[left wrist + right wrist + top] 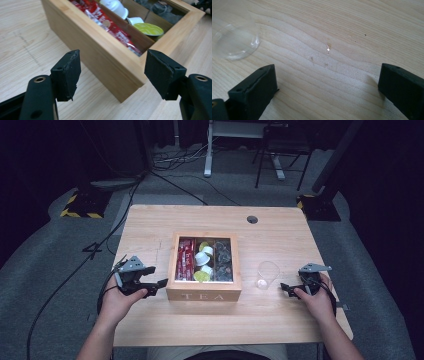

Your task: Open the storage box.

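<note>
Spanning most of the high view, a pale wooden tabletop (150, 227) stands on a grey floor in a dark room, with a small round hole (252, 219) near its far edge. At the middle of the tabletop sits a wooden tea box (204, 295) with "TEA" on its near wall, its top showing three compartments: red packets (186, 259) in the left one, white and yellow-green capsules (204, 262) in the middle one, and dark items (224, 260) in the right one, too dim to identify. To the right of the box, apart from it, a clear plastic cup (267, 275) stands upright. The person's left hand (117, 302) holds the left claw (157, 284) just beside the box's near left corner, its jaws spread wide apart and empty; in the left gripper view that corner sits between the jaws without touching them. The right hand (317, 300) holds the right claw (286, 289) near the cup's right side, jaws also wide apart and empty, over bare wood in the right gripper view.
</note>
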Demonstrator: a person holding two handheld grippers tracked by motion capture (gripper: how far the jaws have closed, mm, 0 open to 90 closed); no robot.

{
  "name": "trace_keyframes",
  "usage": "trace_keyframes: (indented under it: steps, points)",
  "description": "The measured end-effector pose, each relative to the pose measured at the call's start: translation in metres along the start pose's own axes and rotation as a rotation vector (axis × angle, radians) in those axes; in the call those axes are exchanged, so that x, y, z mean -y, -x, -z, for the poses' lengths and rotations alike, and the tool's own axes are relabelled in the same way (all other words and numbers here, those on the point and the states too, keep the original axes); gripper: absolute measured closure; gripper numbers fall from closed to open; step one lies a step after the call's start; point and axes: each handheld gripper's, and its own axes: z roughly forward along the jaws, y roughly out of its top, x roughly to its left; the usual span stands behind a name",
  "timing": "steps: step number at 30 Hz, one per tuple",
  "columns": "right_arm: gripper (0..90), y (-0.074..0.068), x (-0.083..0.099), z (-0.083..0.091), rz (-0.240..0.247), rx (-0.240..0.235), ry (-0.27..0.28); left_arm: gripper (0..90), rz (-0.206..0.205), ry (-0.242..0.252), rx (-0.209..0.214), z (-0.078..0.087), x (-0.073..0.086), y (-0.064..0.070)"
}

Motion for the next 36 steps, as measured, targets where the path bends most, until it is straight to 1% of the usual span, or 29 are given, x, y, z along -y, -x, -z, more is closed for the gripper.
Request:
trace_keyframes:
  steps: [1,2,3,6,7,9,13,17,18,19,20,23,24,27,30,33,36]
  points:
    - [2.2,0.000,0.000,0.000,0.000,-0.001,0.000,29.8,-0.019,-0.006,0.007,-0.003,-0.001,0.004]
    - [2.2,0.000,0.000,0.000,0.000,-0.001,0.000,29.8,-0.019,-0.006,0.007,-0.003,-0.001,0.004]
    - [2.2,0.000,0.000,0.000,0.000,0.000,0.000,29.8,-0.036,-0.010,0.009,-0.006,-0.002,0.007]
    - [2.2,0.000,0.000,0.000,0.000,0.000,0.000,29.4,-0.043,-0.020,0.018,-0.009,-0.002,0.009]
    - [2.2,0.000,0.000,0.000,0.000,0.000,0.000,29.4,-0.050,-0.035,0.028,-0.013,-0.001,0.010]
    - [2.2,0.000,0.000,0.000,0.000,-0.001,0.000,29.0,-0.061,-0.050,0.029,-0.017,0.000,0.011]
    - [2.2,0.000,0.000,0.000,0.000,0.000,0.000,26.7,-0.058,-0.079,0.042,-0.023,0.003,0.014]
    - [2.2,0.000,0.000,0.000,0.000,0.000,0.000,25.4,-0.063,-0.108,0.042,-0.026,0.004,0.015]
    - [2.2,0.000,0.000,0.000,0.000,0.000,0.000,25.4,-0.063,-0.108,0.042,-0.026,0.004,0.015]
    - [2.2,0.000,0.000,0.000,0.000,0.000,0.000,25.7,-0.083,-0.129,0.032,-0.026,0.004,0.016]
    - [2.2,0.000,0.000,0.000,0.000,0.000,0.000,26.5,-0.092,-0.140,0.021,-0.027,0.004,0.017]
    - [2.2,0.000,0.000,0.000,0.000,0.000,0.000,30.9,-0.117,-0.175,0.023,-0.028,0.005,0.017]
    - [2.2,0.000,0.000,0.000,0.000,0.000,0.000,32.9,-0.115,-0.183,0.020,-0.029,0.006,0.017]
    - [2.2,0.000,0.000,0.000,0.000,0.000,0.000,34.6,-0.119,-0.192,0.016,-0.029,0.005,0.017]
    - [2.2,0.000,0.000,0.000,0.000,0.000,0.000,35.7,-0.114,-0.183,0.020,-0.027,0.004,0.017]
    - [2.2,0.000,0.000,0.000,0.000,-0.001,0.000,39.1,-0.116,-0.191,0.022,-0.025,0.004,0.017]
    - [2.2,0.000,0.000,0.000,0.000,0.000,0.000,40.3,-0.121,-0.195,0.012,-0.024,0.003,0.018]
